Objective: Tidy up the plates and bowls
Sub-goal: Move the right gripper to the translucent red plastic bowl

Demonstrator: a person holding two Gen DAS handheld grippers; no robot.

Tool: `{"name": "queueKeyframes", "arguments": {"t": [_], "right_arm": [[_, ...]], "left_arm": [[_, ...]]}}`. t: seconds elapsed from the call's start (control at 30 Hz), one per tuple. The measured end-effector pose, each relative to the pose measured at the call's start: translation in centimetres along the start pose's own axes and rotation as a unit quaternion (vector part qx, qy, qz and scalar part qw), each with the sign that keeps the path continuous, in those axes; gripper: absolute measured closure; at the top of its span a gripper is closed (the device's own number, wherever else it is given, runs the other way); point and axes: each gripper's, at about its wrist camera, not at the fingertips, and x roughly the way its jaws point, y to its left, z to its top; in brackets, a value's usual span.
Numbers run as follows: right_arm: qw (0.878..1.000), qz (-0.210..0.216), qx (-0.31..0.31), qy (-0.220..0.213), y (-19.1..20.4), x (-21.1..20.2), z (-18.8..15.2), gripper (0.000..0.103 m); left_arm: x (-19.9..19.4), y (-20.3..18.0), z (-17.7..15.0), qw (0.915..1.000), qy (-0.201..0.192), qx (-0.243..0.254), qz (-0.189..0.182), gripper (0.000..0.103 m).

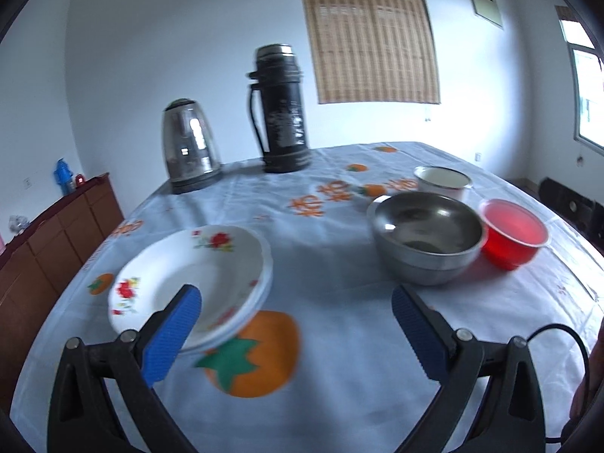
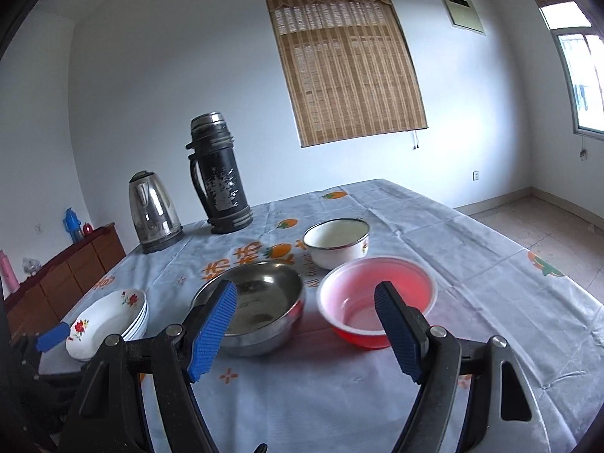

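White porcelain plates [image 1: 188, 275], rose-patterned, are stacked on the tablecloth [image 1: 332, 339] and are seen behind the left finger of the left gripper [image 1: 296, 324]; no contact can be told. That gripper's blue pads [image 1: 173, 339] are spread wide, nothing held. Steel bowl [image 2: 256, 309]: set beyond the left finger of the right gripper [image 2: 305, 324]. Red plastic bowl [image 2: 373, 302]: set just beside the steel one, behind the right finger. White enamel bowl [image 2: 338, 241]: placed further out, past the gap between the fingers. The right gripper's pads [image 2: 211, 332] are held wide apart, empty. Black thermos flask [image 2: 221, 181] and steel kettle [image 2: 153, 213]: stood at the far left of the table. A bamboo blind [image 2: 347, 64] is hung on the wall beyond.
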Motion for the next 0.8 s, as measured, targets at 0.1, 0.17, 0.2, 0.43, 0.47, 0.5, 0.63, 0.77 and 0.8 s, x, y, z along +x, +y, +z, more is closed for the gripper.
{"name": "queueKeyframes", "arguments": {"t": [0.1, 0.17, 0.2, 0.43, 0.47, 0.5, 0.63, 0.77, 0.8], "right_arm": [[1.0, -0.011, -0.003, -0.003, -1.2, 0.0, 0.3, 0.026], [1.0, -0.022, -0.007, -0.008, -2.1, 0.0, 0.6, 0.026], [0.999, -0.029, -0.009, -0.011, -2.6, -0.1, 0.8, 0.026], [0.998, -0.062, 0.006, -0.019, -6.4, -0.1, 1.7, 0.026], [0.998, -0.063, 0.013, -0.018, -6.9, 0.0, 1.8, 0.026], [0.997, -0.066, 0.02, -0.018, -7.5, 0.1, 2.0, 0.026], [0.996, -0.078, 0.03, -0.015, -9.3, 0.3, 2.3, 0.026], [0.996, -0.09, 0.017, -0.012, -10.2, 0.6, 2.6, 0.026], [0.996, -0.091, 0.013, -0.009, -10.5, 0.9, 2.7, 0.026]], "left_arm": [[-0.1, -2.4, 0.3, 0.9999, 0.001, 0.013, -0.009, 0.0], [0.0, -3.9, 0.5, 0.9996, 0.002, 0.02, -0.02, 0.0], [-0.1, -4.6, 0.6, 0.9995, 0.002, 0.022, -0.025, 0.0], [0.0, -9.0, 1.8, 0.9969, 0.006, 0.034, -0.07, 0.0], [0.1, -9.5, 1.9, 0.9966, 0.007, 0.037, -0.073, 0.0], [0.2, -10.0, 2.1, 0.9964, 0.008, 0.04, -0.074, 0.0], [0.7, -11.0, 2.5, 0.9961, 0.013, 0.045, -0.076, 0.0], [1.6, -11.1, 2.4, 0.9959, 0.026, 0.046, -0.074, 0.0], [1.9, -11.1, 2.4, 0.9959, 0.03, 0.046, -0.072, 0.0]]}}
